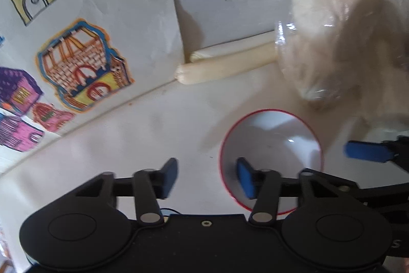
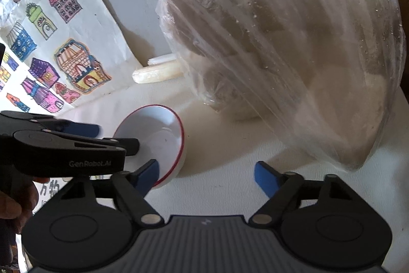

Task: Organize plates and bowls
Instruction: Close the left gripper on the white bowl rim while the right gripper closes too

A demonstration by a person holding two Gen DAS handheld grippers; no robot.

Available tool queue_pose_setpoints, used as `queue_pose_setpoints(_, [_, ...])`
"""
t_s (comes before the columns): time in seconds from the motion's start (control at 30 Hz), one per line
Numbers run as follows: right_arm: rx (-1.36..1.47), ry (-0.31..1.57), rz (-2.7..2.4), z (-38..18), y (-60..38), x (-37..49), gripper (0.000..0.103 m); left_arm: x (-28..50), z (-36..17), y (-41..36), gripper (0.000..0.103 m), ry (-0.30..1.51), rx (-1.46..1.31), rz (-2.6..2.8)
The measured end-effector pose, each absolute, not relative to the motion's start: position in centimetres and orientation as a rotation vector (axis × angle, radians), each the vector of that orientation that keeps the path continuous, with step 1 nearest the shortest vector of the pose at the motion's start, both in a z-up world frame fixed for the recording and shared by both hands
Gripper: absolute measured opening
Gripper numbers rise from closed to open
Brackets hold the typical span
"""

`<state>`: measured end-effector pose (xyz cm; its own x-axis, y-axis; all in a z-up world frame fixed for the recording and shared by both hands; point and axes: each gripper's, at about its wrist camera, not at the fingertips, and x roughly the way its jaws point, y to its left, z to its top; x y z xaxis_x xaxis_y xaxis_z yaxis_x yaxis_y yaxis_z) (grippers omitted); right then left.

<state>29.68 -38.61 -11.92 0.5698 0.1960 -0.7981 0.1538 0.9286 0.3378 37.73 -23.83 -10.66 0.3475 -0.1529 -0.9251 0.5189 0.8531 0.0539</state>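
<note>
White table (image 2: 225,186) | left gripper (image 1: 207,178) fingers apart, astride bowl (image 1: 271,142) rim, not clamped | right gripper (image 2: 207,178) fingers apart, one pad (image 2: 147,177) at bowl's edge | bag (image 2: 294,55) behind, drawings (image 1: 84,63) leftward.

Bowl (image 2: 156,137) set on the table (image 2: 230,170), plastic bag (image 2: 294,55) at two o'clock from it, drawing sheet (image 2: 64,55) at ten o'clock, rolled paper (image 2: 158,72) placed between sheet and bag.
</note>
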Motion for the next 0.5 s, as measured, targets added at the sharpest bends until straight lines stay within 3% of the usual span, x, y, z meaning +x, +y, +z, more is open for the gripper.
queue_pose_setpoints(0.2, [0.400,0.965,0.051,-11.77,-38.22,29.67,0.067,37.58,-10.57,-23.53,0.020,1.170,0.296,-0.488])
queue_pose_setpoints(0.5, [0.421,0.965,0.107,-12.04,-38.19,30.26,0.044,36.96,-10.29,-23.35,0.012,1.190,0.245,-0.492])
